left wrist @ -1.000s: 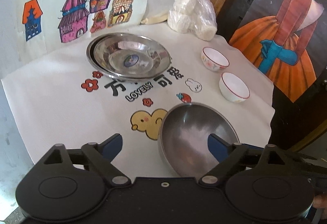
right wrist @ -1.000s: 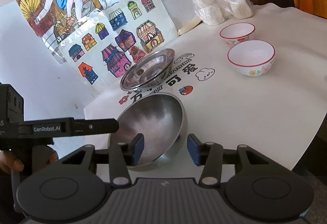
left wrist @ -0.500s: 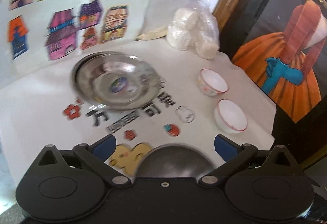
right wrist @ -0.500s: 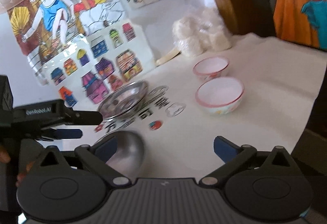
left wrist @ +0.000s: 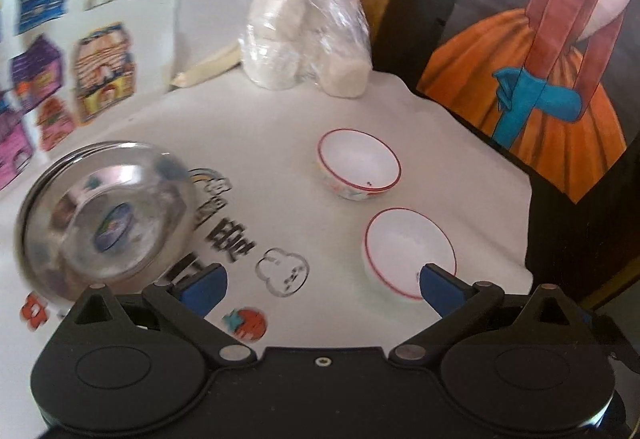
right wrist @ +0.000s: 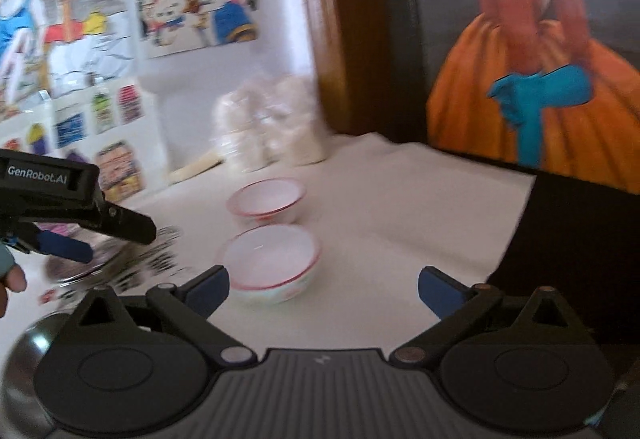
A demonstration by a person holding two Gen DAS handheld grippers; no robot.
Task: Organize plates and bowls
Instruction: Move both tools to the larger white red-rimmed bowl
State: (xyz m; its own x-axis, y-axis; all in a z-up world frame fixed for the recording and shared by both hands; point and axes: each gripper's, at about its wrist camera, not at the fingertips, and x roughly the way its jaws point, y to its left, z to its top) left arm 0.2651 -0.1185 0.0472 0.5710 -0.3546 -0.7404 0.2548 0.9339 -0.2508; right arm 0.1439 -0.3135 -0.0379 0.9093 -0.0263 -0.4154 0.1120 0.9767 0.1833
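Note:
Two white bowls with red rims stand on the printed white cloth. The near bowl (left wrist: 408, 251) lies just beyond the right fingertip of my left gripper (left wrist: 320, 285), which is open and empty. The far bowl (left wrist: 359, 165) sits behind it. In the right wrist view the near bowl (right wrist: 270, 259) is ahead of my open, empty right gripper (right wrist: 324, 291), close to its left finger, with the far bowl (right wrist: 266, 201) beyond. Stacked steel plates (left wrist: 108, 219) rest at the left. A steel bowl (right wrist: 24, 343) sits at the lower left. The left gripper (right wrist: 116, 241) hovers at the left.
A clear bag of white rolls (left wrist: 308, 47) stands at the back by the wall. The cloth's right edge (left wrist: 524, 223) drops off beside the bowls, with a dark panel and a painted figure behind. A hand (right wrist: 10, 279) holds the left gripper. Drawings cover the wall.
My right gripper opened off the steel bowl's rim and swung right toward the white bowls. The left gripper moved right too; the steel bowl left its view.

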